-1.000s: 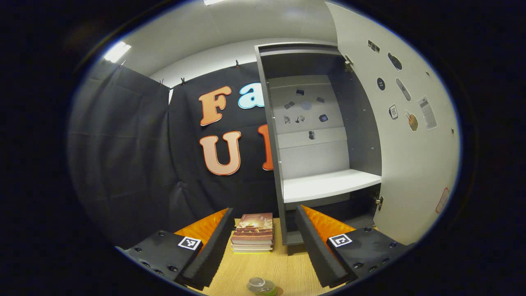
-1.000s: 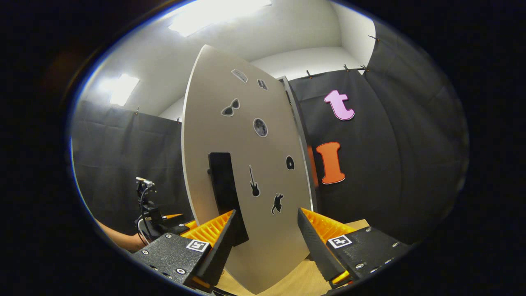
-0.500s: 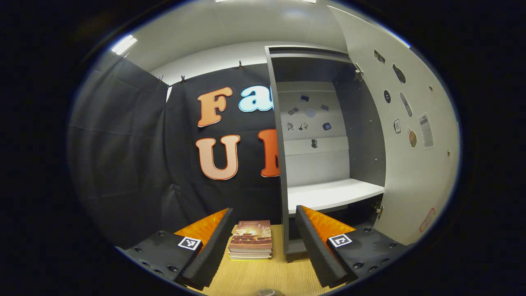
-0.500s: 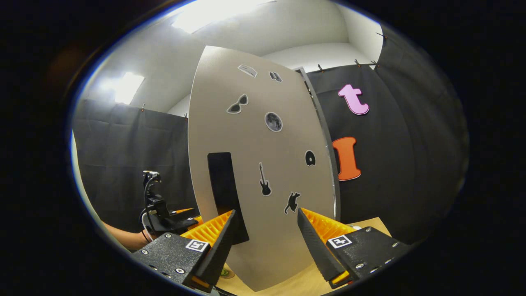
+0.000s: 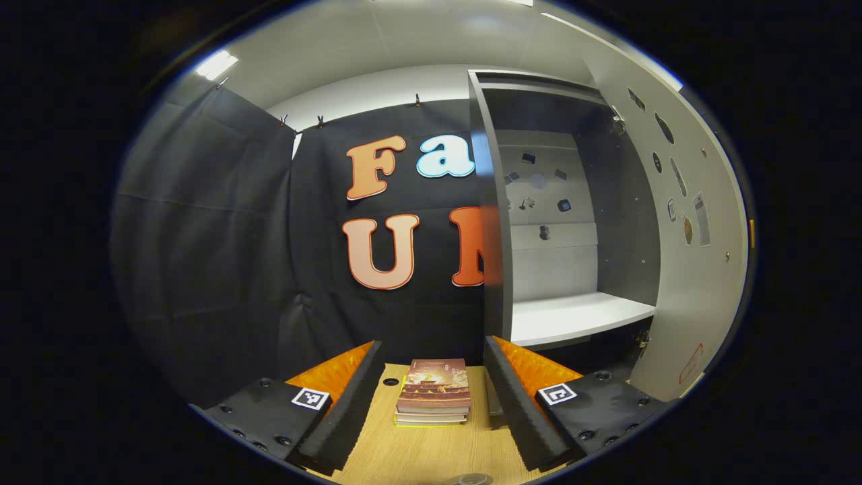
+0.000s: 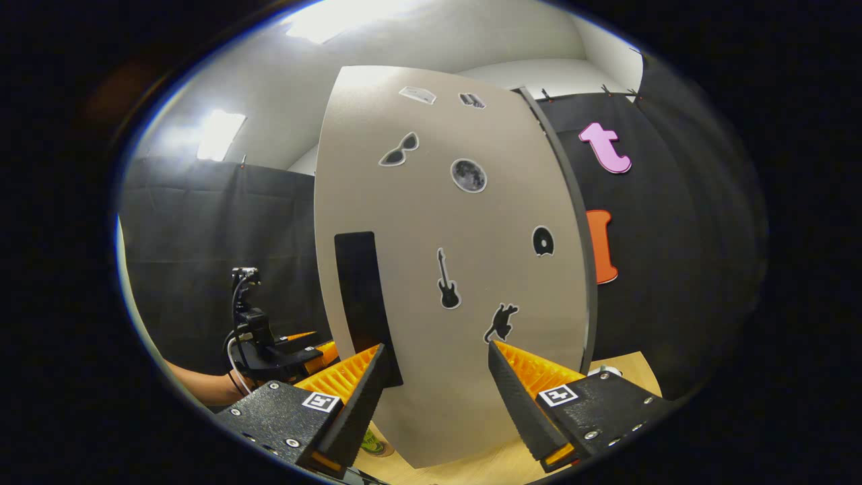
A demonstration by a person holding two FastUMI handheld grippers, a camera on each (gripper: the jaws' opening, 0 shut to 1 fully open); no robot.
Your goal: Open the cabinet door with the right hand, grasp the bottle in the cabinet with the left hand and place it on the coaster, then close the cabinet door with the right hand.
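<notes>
The left gripper [image 5: 427, 404] is held level above the wooden table [image 5: 431, 451], its 2 fingers spread wide with nothing between them but air. It faces the booth wall and the left side panel of the cabinet [image 5: 495, 222], which stands to the right of its line of sight. Straight ahead, between the fingers, a stack of books [image 5: 433, 401] lies flat on the table. At the very bottom edge of the left gripper view a round clear top [image 5: 469, 479] just shows, likely the bottle, though too little of it is visible to be sure; it sits on the table below the gripper, not in the cabinet. The cabinet's white shelf [image 5: 579, 316] is bare, and the cabinet door [image 5: 693, 269] stands swung partly open on the right.

The right gripper [image 6: 434, 397] points at the outer face of the same door [image 6: 458, 269], close in front of it, tilted slightly upward. Its fingers are parted wide and grip nothing; the left one overlaps the foot of the black handle [image 6: 363, 303] in the picture, but contact cannot be told. In the right gripper view, the other gripper [image 6: 269, 347] appears at lower left beyond the door's edge, with a forearm [image 6: 202, 387] behind it, held low and roughly level.
</notes>
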